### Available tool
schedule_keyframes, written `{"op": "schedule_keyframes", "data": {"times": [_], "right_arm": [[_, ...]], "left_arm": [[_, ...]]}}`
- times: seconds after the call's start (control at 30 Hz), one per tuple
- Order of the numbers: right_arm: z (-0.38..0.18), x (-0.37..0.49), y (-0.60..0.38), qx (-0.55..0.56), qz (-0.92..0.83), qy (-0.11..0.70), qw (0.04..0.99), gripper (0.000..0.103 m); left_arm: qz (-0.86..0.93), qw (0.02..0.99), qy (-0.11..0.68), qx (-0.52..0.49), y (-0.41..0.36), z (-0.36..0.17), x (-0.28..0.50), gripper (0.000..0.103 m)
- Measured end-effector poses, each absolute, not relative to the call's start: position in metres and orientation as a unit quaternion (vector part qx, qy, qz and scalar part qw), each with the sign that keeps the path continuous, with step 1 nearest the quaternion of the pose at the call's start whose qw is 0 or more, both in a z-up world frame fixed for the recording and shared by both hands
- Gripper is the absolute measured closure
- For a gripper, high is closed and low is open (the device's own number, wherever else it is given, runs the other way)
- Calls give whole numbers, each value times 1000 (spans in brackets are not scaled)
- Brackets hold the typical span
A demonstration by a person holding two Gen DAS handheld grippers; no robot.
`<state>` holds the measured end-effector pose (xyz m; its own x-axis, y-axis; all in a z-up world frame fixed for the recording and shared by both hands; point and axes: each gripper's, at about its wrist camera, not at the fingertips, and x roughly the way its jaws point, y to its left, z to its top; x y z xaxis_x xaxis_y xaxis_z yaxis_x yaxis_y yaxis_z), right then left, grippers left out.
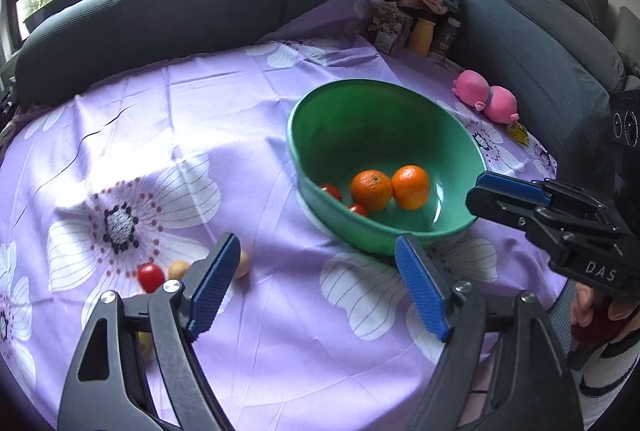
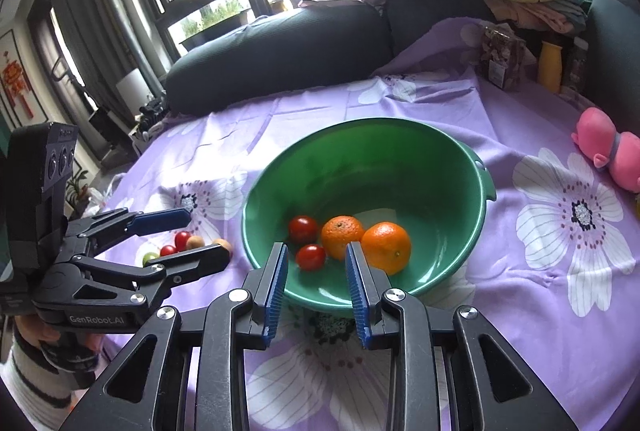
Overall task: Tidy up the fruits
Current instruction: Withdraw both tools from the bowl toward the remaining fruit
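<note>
A: What is the reference object?
B: The green bowl [image 2: 366, 167], standing on the desk [image 2: 540, 291] under a lilac flowered cloth. It holds two oranges [image 2: 366, 243] side by side, touching, and two cherry tomatoes [image 2: 303, 229] just left of them.

A: Where does the left tool [image 1: 316, 271] stand relative to the bowl?
B: Left of the bowl and on its near side, above the cloth. Its jaws are spread wide and hold nothing; one blue pad [image 1: 420, 291] lies just before the bowl's near rim.

A: And the right tool [image 2: 318, 259]?
B: At the bowl's near rim, pointing into it, jaws parted to a moderate gap with nothing between them. In the left wrist view it enters from the right of the bowl [image 1: 486, 191].

A: Which fruits lie outside the bowl?
B: A loose cluster left of the bowl: a red cherry tomato [image 1: 151, 277], two small tan fruits [image 1: 179, 269] and, in the right wrist view, a green one [image 2: 151, 257]. The left tool's finger partly hides them.

A: Other items?
B: A pink plush toy [image 1: 486, 99] right of the bowl; a yellow bottle [image 1: 422, 37] and a clear packet [image 1: 386, 25] beyond it
</note>
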<state>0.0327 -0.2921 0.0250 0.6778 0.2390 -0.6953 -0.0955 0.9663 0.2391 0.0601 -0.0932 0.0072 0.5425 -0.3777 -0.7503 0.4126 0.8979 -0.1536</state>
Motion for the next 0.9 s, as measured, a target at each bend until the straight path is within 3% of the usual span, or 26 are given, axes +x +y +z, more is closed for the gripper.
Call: {"op": "schedule_keyframes", "data": {"times": [0.13, 0.43, 0.9], "right_arm": [[28, 25, -277, 82, 114, 390, 910, 72], [19, 12, -232, 54, 177, 407, 894, 67], [-13, 17, -175, 30, 211, 450, 867, 66]], "left_arm": [[-182, 888, 421, -8, -47, 7, 39, 14], [-94, 896, 430, -56, 36, -5, -8, 13], [-154, 879, 439, -109, 29, -18, -15, 14]]}}
